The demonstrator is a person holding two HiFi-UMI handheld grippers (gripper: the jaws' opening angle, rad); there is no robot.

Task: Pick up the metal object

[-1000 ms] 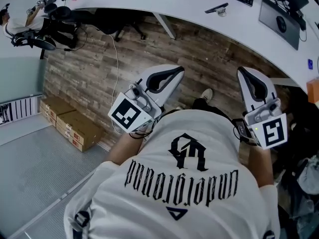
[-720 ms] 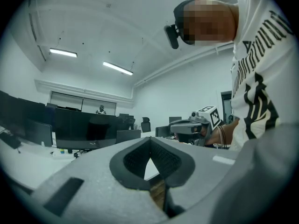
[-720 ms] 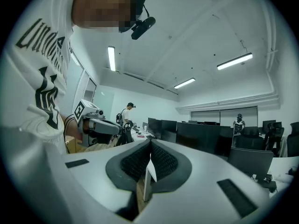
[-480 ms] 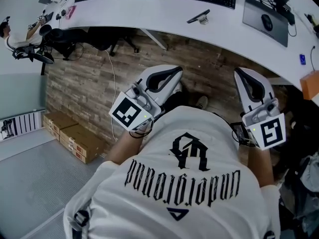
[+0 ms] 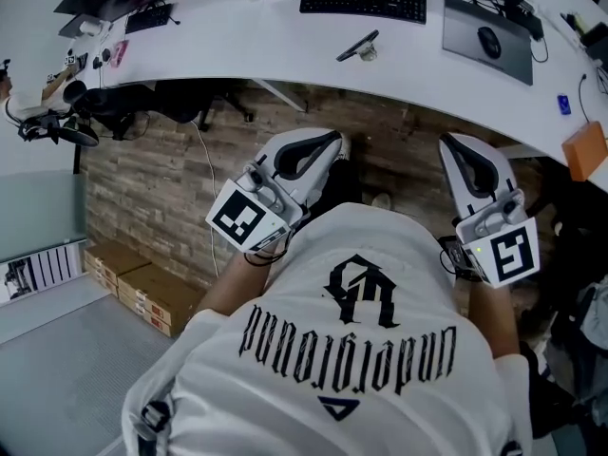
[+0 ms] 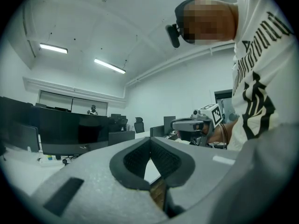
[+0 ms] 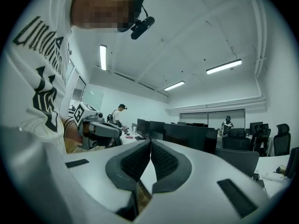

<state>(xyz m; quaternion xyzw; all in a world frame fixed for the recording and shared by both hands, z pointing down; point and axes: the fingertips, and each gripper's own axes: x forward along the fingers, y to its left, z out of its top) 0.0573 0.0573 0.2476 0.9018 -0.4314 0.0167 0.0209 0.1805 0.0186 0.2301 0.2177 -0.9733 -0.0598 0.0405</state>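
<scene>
Holding the left gripper [image 5: 334, 141] and the right gripper [image 5: 446, 144] close against the chest, the person stands well back from the curved white worktop [image 5: 285, 50]. Both pairs of jaws are pressed together with nothing between them. No metal object can be picked out with certainty. The worktop carries a keyboard [image 5: 363, 1], a mouse [image 5: 488, 41] and a slim dark item [image 5: 356, 46], which may be the target but is too small to tell.

The main risk is reaching for the wrong thing, since the target is unclear from here. Jaws left together on arrival would also push a small object away instead of straddling it. A smooth metal piece could slip or skid off the edge to the wooden floor [image 5: 152, 188].

Compared with a second ago, the worktop sits lower and fuller in the head view, and the keyboard is now wholly visible. The grippers have barely shifted, and their jaws remain together.
</scene>
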